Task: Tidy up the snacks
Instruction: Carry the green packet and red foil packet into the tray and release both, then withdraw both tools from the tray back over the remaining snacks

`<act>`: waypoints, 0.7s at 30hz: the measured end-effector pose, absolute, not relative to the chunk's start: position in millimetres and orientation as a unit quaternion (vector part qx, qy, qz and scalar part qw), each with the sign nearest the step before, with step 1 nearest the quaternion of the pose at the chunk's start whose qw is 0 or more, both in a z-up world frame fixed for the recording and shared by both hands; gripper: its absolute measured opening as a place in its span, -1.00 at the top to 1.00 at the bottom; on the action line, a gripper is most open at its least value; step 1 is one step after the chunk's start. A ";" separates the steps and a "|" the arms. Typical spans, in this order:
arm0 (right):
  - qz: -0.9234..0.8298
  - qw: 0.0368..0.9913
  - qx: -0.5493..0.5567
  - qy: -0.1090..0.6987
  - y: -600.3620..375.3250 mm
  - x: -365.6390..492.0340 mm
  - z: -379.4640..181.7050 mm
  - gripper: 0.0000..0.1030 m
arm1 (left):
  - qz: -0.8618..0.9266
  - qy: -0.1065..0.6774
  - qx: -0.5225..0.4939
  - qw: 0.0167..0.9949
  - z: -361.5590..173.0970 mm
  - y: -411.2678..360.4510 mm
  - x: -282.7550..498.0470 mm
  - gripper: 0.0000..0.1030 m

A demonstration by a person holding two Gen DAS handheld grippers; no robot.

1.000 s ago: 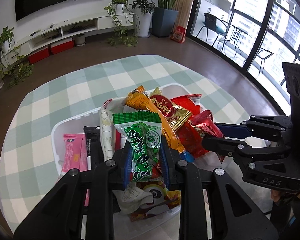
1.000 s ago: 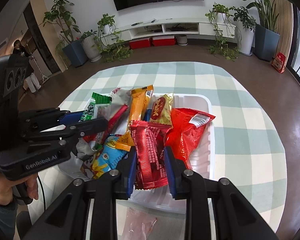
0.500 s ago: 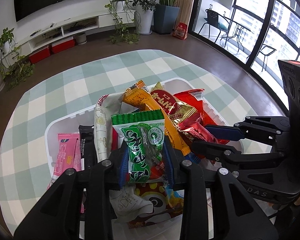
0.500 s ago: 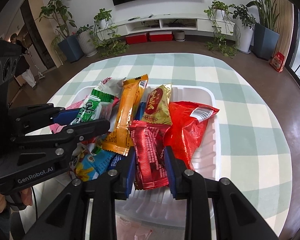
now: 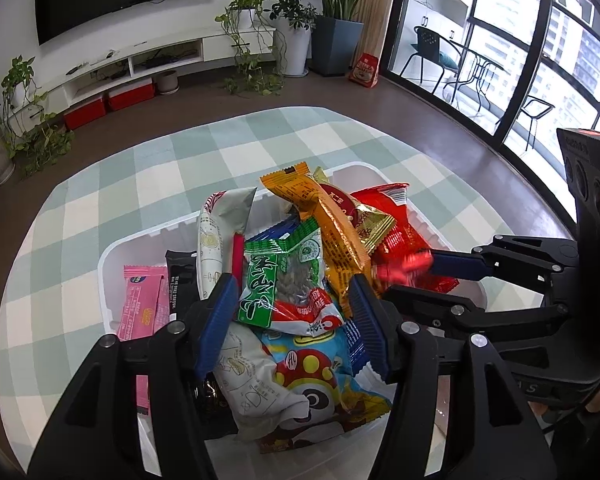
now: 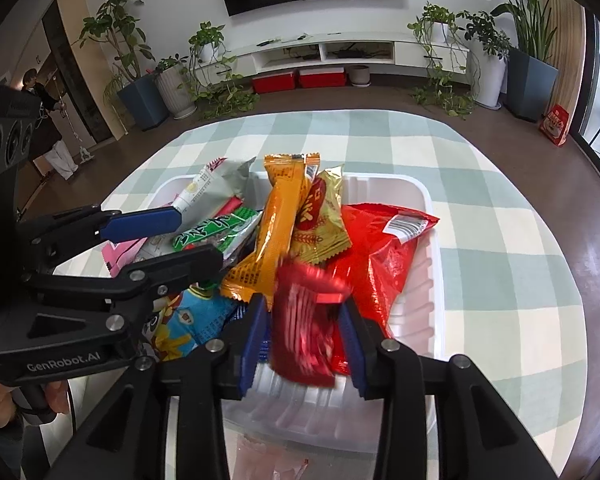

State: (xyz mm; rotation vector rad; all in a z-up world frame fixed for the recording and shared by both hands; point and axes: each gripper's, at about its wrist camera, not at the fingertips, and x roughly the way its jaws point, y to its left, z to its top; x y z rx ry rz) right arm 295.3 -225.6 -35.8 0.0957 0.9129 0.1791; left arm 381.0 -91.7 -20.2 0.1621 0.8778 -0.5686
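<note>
A white plastic bin (image 5: 104,264) (image 6: 428,200) on the checked table holds a heap of snack packets. My left gripper (image 5: 292,284) (image 6: 200,236) hangs over the bin's near left part. Its jaws are opening, and the green packet (image 5: 284,280) (image 6: 216,232) lies on the heap between the pads, clear of both. My right gripper (image 6: 304,308) (image 5: 432,280) is over the near right part, jaws opening too. A small red packet (image 6: 304,320) (image 5: 404,268), motion-blurred, sits loose between its pads. An orange packet (image 6: 280,232), a gold one (image 6: 320,216) and a large red bag (image 6: 380,252) lean behind.
A pink packet (image 5: 140,304), a white pouch (image 5: 216,236) and a mushroom-print bag (image 5: 308,364) fill the bin's left side. Green-checked cloth (image 6: 500,220) shows all around the bin. A person (image 6: 44,120) stands far back by a doorway; plants line the wall.
Both grippers' jaws have spread. The green packet has dropped flatter onto the heap, free of the left pads. The small red packet has gone blurred and tilted between the right pads.
</note>
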 end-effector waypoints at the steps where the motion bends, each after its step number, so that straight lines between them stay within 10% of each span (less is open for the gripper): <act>1: 0.086 0.893 0.048 0.439 -226.7 294.7 -35.4 0.15 | -0.272 0.415 0.079 0.865 -18.5 -91.2 378.9 -0.17; 11: 0.074 0.908 0.070 0.407 -243.7 272.6 -18.6 -0.49 | -0.254 0.378 0.083 0.886 9.6 -79.4 340.8 -1.00; 21: 0.060 0.911 0.135 0.384 -269.1 184.0 -10.0 -0.69 | -0.197 0.416 0.074 0.885 -4.4 -53.8 227.9 -1.00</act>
